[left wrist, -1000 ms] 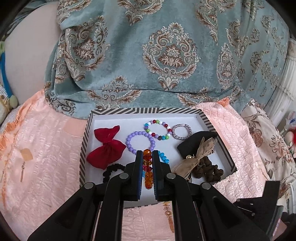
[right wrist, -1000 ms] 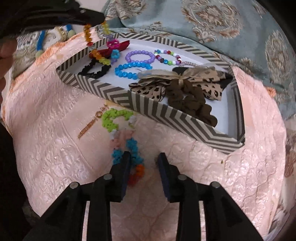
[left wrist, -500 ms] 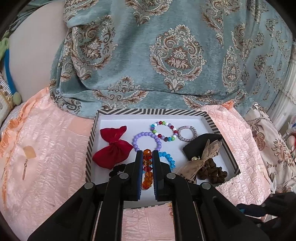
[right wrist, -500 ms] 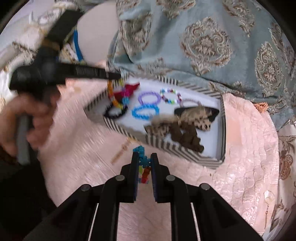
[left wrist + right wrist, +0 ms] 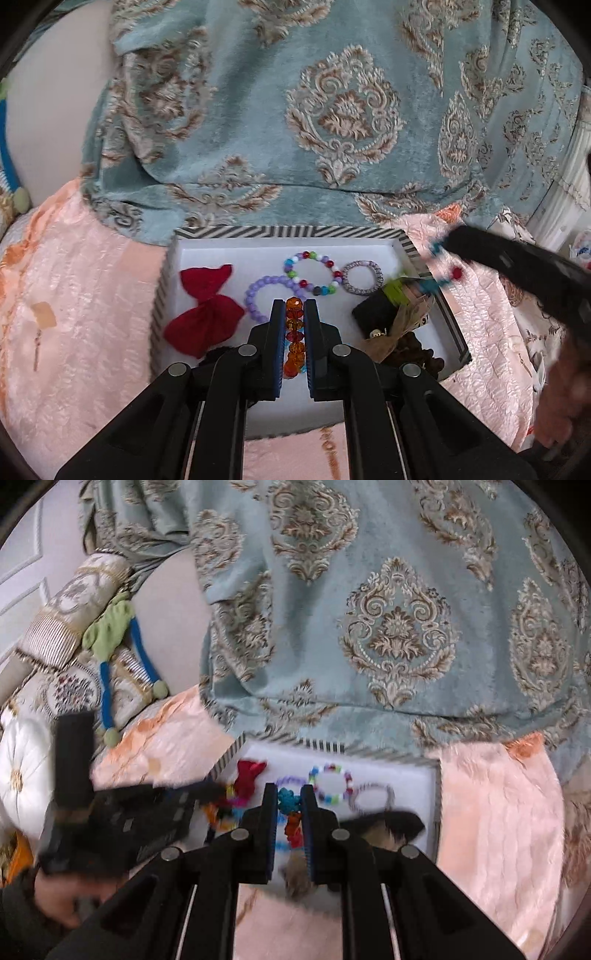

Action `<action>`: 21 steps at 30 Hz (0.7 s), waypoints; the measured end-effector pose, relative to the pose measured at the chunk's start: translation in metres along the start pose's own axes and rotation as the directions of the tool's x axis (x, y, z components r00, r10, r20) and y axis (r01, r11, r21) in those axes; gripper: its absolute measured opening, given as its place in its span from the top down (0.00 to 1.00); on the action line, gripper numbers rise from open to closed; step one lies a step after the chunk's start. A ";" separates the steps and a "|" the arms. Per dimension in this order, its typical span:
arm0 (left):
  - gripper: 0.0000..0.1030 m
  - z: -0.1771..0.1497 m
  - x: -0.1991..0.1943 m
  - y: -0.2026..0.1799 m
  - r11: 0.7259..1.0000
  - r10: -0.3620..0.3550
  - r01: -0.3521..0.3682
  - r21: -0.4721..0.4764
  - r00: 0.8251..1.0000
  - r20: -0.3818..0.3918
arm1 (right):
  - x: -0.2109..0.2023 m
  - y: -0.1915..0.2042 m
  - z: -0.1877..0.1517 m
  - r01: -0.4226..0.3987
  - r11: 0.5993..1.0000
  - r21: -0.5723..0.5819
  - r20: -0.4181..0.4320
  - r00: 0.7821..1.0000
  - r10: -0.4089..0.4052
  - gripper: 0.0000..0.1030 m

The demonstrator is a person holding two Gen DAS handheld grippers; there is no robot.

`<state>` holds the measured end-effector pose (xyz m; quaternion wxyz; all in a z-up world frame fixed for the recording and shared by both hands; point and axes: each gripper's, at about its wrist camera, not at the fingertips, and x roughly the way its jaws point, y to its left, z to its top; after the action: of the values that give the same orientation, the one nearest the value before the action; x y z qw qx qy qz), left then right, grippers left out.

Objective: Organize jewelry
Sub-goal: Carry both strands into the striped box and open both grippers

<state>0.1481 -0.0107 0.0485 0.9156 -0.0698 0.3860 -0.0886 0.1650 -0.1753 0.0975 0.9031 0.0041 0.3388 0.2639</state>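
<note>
Amber beads [image 5: 293,338] run in a straight strand between the jaws of the left gripper [image 5: 294,314], which are clamped on this orange-and-red bracelet above the striped-rim tray [image 5: 280,232]. Inside the tray, on its white floor, lie a red fabric bow [image 5: 205,314] at the left, a lilac bead bracelet [image 5: 258,295] just beside it, a multicolour bead bracelet [image 5: 314,273] farther back, and a pale woven ring [image 5: 362,277] touching that bracelet's right side; a black and leopard-print hair piece [image 5: 391,321] fills the right end. The right gripper [image 5: 289,801] has its jaws closed on a second beaded strand [image 5: 290,812], turquoise beads at the tips and red ones lower, hanging between the pads over the tray's near half; motion blur hides whether the strand touches anything below. From the left wrist view the same strand shows as blurred teal, red and green beads at the tray's right rim. The tray sits on a peach quilted bedspread [image 5: 85,295], backed by teal damask fabric [image 5: 332,110].
</note>
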 end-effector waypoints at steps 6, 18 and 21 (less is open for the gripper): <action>1.00 0.013 0.042 -0.007 0.999 -0.047 0.048 0.014 0.997 -0.056 | 0.061 -0.025 0.011 -0.033 0.994 0.106 -0.035 0.999 0.037 0.89; 1.00 -0.011 0.079 0.021 0.995 0.094 -0.096 -0.003 0.981 -0.170 | 0.132 -0.054 -0.008 -0.013 0.972 0.234 -0.168 0.984 0.053 0.88; 1.00 -0.013 0.078 0.018 0.995 0.100 -0.099 0.013 0.979 -0.175 | 0.146 -0.068 -0.022 0.070 0.964 0.257 -0.239 0.971 -0.007 0.88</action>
<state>0.1939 -0.0105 -0.0186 0.8814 -0.0404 0.4681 -0.0492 0.2759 -0.1676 -0.0213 0.8527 0.0862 0.4760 0.1973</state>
